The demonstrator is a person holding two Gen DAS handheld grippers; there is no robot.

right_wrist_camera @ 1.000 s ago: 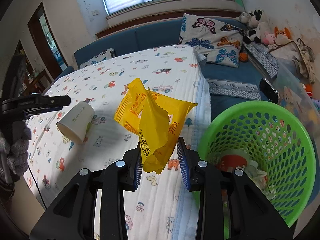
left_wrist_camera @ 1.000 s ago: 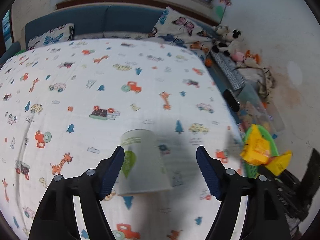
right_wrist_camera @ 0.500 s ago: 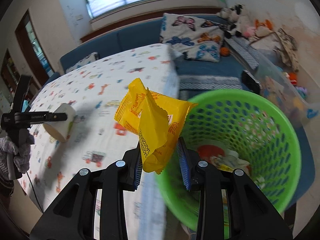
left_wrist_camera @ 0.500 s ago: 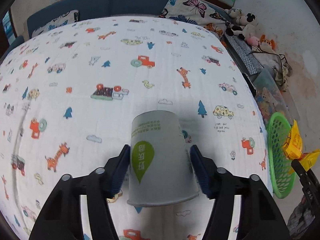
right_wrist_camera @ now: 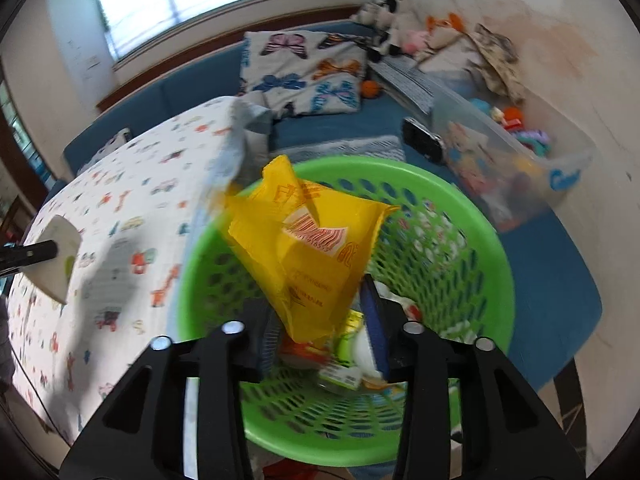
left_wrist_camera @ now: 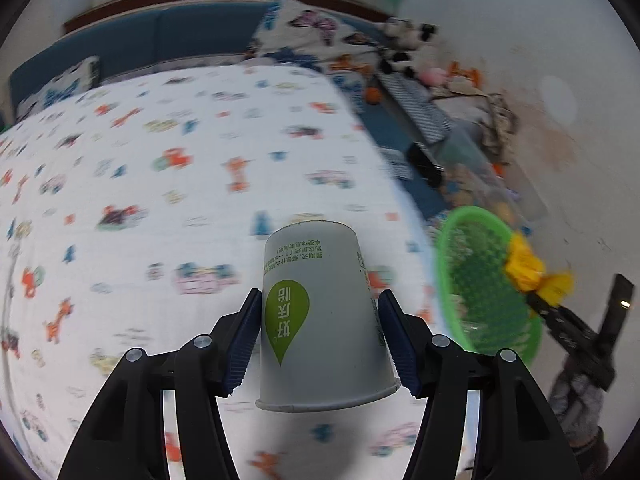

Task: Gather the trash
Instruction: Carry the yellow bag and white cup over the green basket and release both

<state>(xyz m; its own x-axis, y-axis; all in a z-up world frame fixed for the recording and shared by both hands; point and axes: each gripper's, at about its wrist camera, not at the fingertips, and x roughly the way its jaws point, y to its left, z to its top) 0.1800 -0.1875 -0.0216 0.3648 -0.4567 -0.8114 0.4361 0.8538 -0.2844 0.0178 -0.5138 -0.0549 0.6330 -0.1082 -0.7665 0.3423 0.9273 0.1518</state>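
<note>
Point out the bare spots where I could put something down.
The cartoon-print bedsheet is bare from the white paper cup back to the blue sofa. The green mesh basket is crowded with wrappers, and toys crowd the strip by the wall.

Window daylight, motion blur, fisheye edges

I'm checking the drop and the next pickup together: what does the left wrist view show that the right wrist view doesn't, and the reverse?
Left wrist only: the left tool shut on the upside-down cup, with its green logo facing the camera.

Right wrist only: trash already inside the basket, and the right tool, its jaws just opened, with the wrapper loose between them above the basket.

Both: the cup, basket, wrapper and patterned sheet.
</note>
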